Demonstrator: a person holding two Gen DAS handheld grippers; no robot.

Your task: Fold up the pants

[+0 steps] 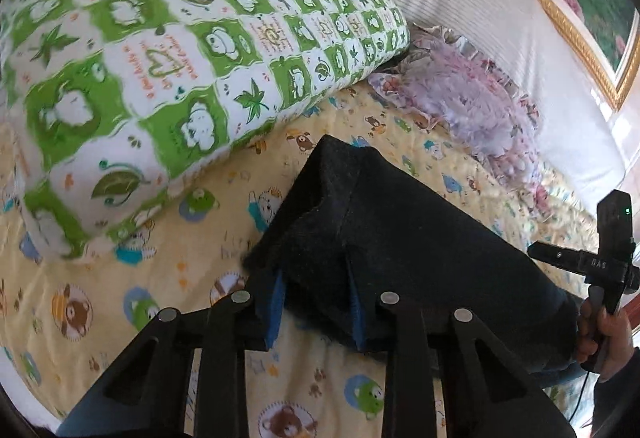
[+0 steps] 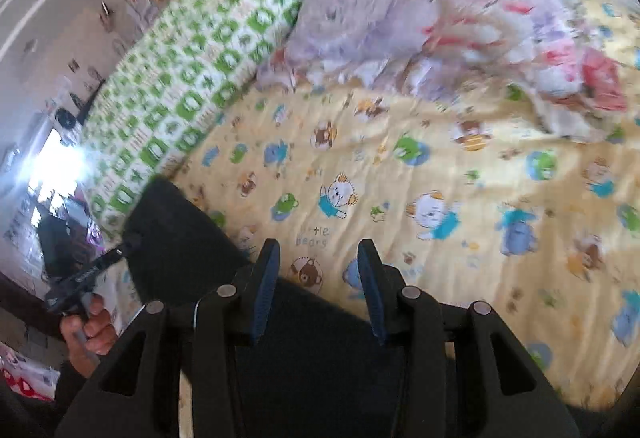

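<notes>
Pants, dark, lie on the bed, one folded corner clamped in the down-tilted left hand-held gripper; the right hand-held gripper, angled downward, gapes empty above them.

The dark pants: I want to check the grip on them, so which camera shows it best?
The left wrist view: the dark pants fill its centre, bunched between the left gripper pads. The right wrist view shows only a flat edge of the pants under the open, empty right gripper.
</notes>
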